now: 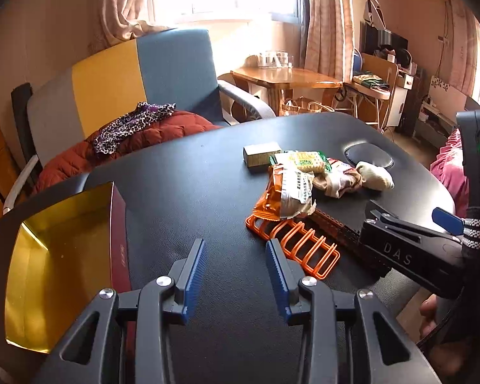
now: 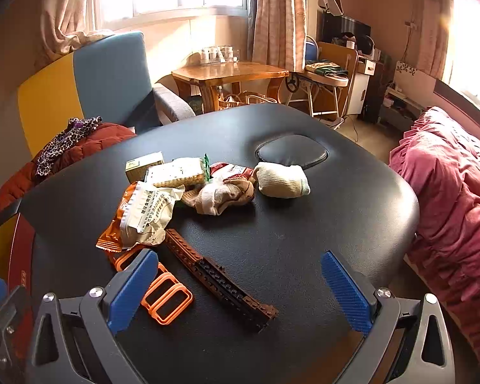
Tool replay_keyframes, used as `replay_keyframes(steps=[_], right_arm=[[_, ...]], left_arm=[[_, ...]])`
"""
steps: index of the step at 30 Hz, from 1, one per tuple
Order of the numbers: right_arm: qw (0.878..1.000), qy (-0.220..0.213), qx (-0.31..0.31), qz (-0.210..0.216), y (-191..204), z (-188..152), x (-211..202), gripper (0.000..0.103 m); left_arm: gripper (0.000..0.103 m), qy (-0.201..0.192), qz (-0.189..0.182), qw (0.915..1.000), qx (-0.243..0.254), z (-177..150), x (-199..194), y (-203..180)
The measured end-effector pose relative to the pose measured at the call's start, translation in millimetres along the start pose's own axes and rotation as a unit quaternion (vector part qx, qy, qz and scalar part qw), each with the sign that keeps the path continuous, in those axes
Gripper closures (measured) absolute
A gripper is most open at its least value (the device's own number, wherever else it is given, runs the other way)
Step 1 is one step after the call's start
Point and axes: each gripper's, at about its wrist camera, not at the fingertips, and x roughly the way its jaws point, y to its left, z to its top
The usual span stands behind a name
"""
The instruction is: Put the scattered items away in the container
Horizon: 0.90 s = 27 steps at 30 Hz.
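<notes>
Fingers on my right claw stand spread wide and hold nothing, straddling the near end of the brown brick strip; the orange rack lies just inside my left pad. My left claw is also parted and empty over bare tabletop, with the gold-lined box right beside its left finger; what I can see of its inside is bare. Ahead of both sit the snack packets, cracker pack, small carton and socks, piled and overlapping. My worry: closing now could catch rack and strip together, or drag the packet resting on them and scatter the pile.
</notes>
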Motion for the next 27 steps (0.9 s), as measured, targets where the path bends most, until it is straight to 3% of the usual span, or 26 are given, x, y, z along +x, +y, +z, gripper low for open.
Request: replay_keyframes(steps=[6,13,16,21,27], right_arm=[[1.0,-0.001,-0.016,0.008,1.1,-3.5,2.4,0.0],[0.989,0.022,-0.019,0.146,-29.4,-16.3,5.2,0.0],[0.977,0.044,-0.021,0.209,-38.9,-23.9,7.5,0.0],[0.943,0.084,-0.044,0.32,-27.5,-21.0,13.1,0.0],[0.922,0.122,-0.074,0.361,17.5,-6.9,43.1,0.0]], left_arm=[[0.064,0.026,-0.017,0.9995,0.007,-21.5,11.4,-4.1],[0.064,0.059,-0.038,0.9974,0.015,-46.6,26.0,-7.8],[0.064,0.079,-0.052,0.9955,0.01,-57.8,35.1,-4.8],[0.064,0.095,-0.068,0.9931,0.002,-72.1,37.8,3.4],[0.064,0.099,-0.09,0.9911,-0.009,-81.5,29.1,18.7]])
